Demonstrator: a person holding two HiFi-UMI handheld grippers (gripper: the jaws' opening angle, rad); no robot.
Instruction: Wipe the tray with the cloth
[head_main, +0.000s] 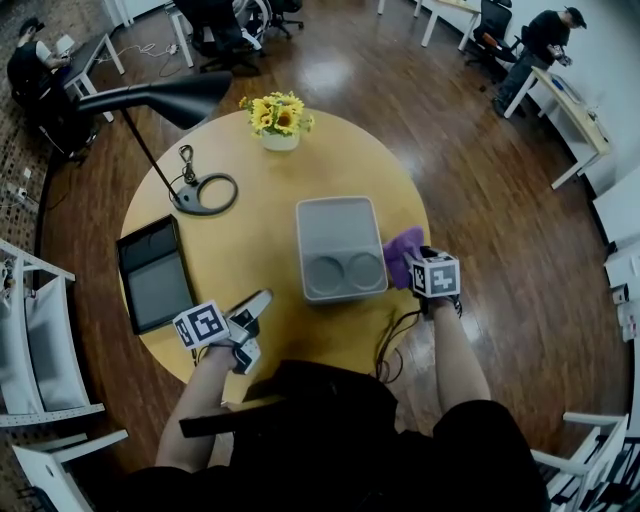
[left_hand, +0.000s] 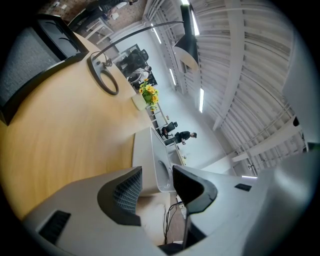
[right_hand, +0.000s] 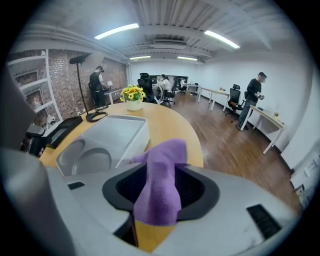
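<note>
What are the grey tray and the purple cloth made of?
Tray: probably moulded plastic with a matte light grey finish. The signs are its smooth walls, rounded corners and two round hollows pressed into it.
Cloth: soft fabric, maybe microfibre or terry. Its surface looks fuzzy and it flops in loose folds.

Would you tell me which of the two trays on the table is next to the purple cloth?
The light grey tray with two round recesses; the purple cloth sits at its right edge. The black tray lies far left.
</note>
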